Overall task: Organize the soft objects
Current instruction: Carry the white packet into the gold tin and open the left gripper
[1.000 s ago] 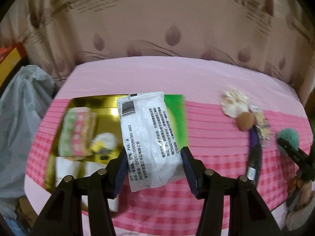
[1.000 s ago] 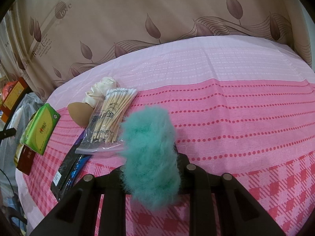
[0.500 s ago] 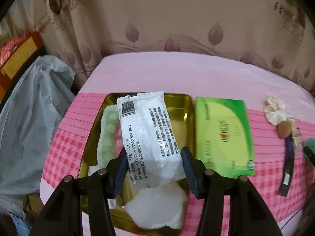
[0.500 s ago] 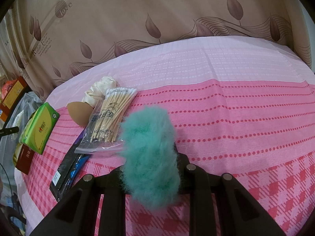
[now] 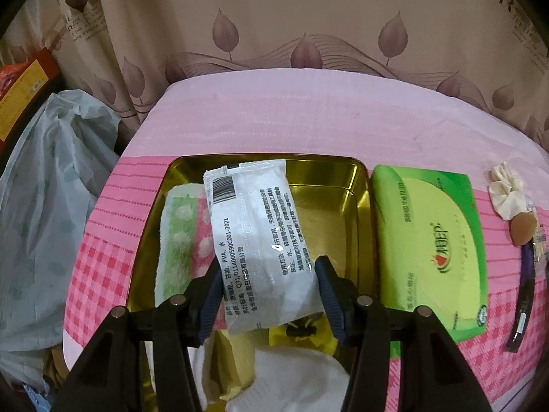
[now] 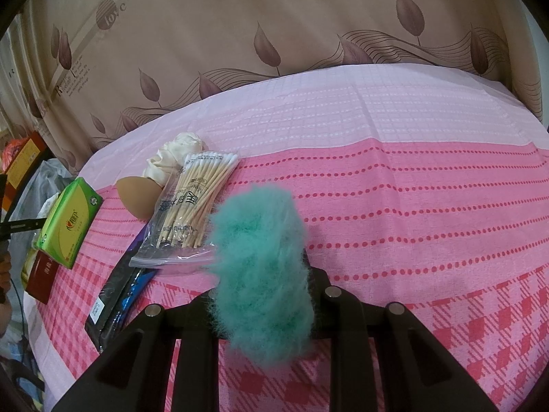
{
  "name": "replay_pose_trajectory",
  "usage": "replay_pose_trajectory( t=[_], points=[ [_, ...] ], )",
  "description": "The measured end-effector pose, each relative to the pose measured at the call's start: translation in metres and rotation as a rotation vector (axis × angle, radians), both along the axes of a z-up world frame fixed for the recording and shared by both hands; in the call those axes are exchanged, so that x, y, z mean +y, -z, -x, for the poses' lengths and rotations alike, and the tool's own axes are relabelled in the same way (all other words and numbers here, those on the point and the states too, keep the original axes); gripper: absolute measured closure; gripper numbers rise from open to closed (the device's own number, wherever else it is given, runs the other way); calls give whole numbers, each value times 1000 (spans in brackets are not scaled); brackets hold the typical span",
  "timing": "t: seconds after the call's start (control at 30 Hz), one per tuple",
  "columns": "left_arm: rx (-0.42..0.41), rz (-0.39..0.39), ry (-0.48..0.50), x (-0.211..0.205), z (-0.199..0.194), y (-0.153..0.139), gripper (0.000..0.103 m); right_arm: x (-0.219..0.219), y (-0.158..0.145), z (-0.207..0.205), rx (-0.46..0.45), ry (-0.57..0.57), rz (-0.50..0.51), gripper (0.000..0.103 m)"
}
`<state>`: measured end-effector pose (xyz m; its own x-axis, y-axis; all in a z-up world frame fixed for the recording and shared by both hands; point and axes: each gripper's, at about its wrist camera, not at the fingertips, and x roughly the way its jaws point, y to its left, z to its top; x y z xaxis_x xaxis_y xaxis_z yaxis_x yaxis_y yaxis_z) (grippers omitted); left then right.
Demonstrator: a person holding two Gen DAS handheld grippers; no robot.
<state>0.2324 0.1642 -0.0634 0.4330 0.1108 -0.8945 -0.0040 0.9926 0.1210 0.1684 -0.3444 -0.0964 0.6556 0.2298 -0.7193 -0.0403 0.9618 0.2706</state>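
My left gripper [image 5: 267, 267] is shut on a white plastic packet [image 5: 254, 233] with black print, held by its lower end above a gold tray [image 5: 326, 178]. In the tray lie a green and pink towel [image 5: 182, 237], a yellow item [image 5: 302, 329] and a white cloth [image 5: 291, 377]. In the right wrist view my right gripper [image 6: 264, 295] is shut on a teal fluffy puff [image 6: 260, 257], which hides its fingertips, above the pink tablecloth [image 6: 411, 206].
A green tissue pack [image 5: 429, 250] lies right of the tray. Further right lie a bag of cotton swabs [image 6: 192, 199], a beige sponge [image 6: 137, 195], a white ruffled cloth [image 6: 175, 154] and a dark packet [image 6: 116, 295]. A grey plastic bag [image 5: 51, 206] hangs off the table's left edge.
My left gripper has carried the white packet leftward and lower, from beside the tissue pack to over the gold tray. The right gripper and teal puff have stayed still.
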Motion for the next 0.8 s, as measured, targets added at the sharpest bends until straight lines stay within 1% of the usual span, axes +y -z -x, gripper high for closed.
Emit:
replay_pose_trajectory(
  t=[0.17, 0.47, 0.8],
  points=[
    [15, 13, 7, 2, -5, 5, 50, -1, 0, 0, 0, 0, 4, 82],
    [32, 2, 10, 4, -8, 9, 47, 2, 0, 0, 1, 1, 13, 82],
    [37, 5, 7, 5, 1, 2, 47, 3, 0, -1, 1, 2, 24, 82]
  ],
)
